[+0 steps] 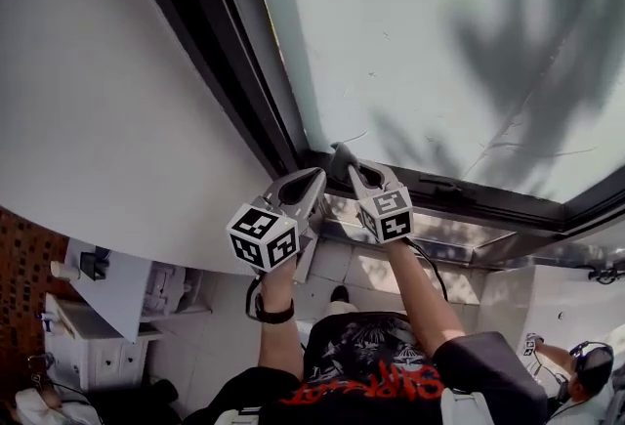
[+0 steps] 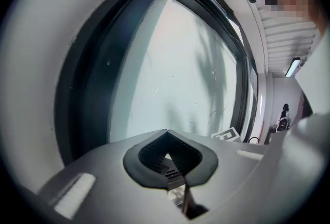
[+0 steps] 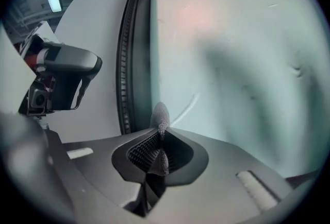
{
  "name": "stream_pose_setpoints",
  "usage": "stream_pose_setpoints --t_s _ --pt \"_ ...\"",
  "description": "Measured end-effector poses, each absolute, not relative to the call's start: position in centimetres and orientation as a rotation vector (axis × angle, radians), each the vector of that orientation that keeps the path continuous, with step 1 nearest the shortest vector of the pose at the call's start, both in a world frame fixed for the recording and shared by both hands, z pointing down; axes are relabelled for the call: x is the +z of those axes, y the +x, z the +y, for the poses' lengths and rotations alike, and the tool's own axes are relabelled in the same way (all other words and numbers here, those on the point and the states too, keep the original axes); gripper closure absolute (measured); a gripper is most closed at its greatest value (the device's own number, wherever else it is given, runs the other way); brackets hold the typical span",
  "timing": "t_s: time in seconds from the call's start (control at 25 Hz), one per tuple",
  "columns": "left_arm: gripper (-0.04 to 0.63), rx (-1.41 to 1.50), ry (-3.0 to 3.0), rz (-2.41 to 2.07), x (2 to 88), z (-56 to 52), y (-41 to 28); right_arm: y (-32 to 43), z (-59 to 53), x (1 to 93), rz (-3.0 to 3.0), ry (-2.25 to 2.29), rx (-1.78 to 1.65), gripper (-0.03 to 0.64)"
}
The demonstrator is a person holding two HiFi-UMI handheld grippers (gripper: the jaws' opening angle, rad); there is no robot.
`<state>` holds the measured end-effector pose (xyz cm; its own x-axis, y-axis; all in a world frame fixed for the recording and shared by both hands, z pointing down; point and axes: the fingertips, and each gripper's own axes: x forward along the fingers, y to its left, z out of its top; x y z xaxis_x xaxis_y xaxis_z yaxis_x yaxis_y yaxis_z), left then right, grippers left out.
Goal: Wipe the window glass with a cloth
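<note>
The window glass (image 1: 439, 42) fills the upper right of the head view, with leaf shadows across it. My right gripper (image 1: 344, 159) is at the pane's lower left corner, shut on a small grey cloth (image 3: 161, 115) whose tip pokes out past the fingertips, close to the glass (image 3: 232, 63). Whether the cloth touches the pane I cannot tell. Beside it on the left, my left gripper (image 1: 317, 181) points at the dark frame. In the left gripper view its jaws (image 2: 166, 133) are shut with nothing between them, and the glass (image 2: 175, 73) lies ahead.
A dark window frame (image 1: 244, 91) borders the glass, with a white wall (image 1: 98, 101) to its left. A handle (image 1: 439, 187) sits on the lower frame rail. A white cabinet (image 1: 98, 316) stands at lower left, and another person (image 1: 586, 364) at lower right.
</note>
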<state>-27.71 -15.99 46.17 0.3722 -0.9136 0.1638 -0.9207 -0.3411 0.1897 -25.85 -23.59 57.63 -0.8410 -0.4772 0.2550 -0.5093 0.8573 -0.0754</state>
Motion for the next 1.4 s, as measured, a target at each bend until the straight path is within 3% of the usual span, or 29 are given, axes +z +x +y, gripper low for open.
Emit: stream_pose_setpoints --t_s 0.56,0.92,1.16,1.4 --pt "0.609 0.196 2.725 -1.012 47.0 -25.7 -0.7 12.2 -32.6 59.6 -2.518 1.68 0.412 0.593" --pt "0.609 0.285 2.79 -0.846 47.4 -26.5 9.5 32.0 -34.0 62.5 -2.201 2.101 0.575 0.594" --pt "0.609 0.253 2.787 -0.924 46.1 -26.9 9.4 32.5 -34.7 57.0 -2.326 2.109 0.498 0.593" --pt "0.609 0.22 2.747 -1.022 46.1 -26.2 5.3 18.9 -32.3 44.8 -2.787 1.802 0.229 0.594"
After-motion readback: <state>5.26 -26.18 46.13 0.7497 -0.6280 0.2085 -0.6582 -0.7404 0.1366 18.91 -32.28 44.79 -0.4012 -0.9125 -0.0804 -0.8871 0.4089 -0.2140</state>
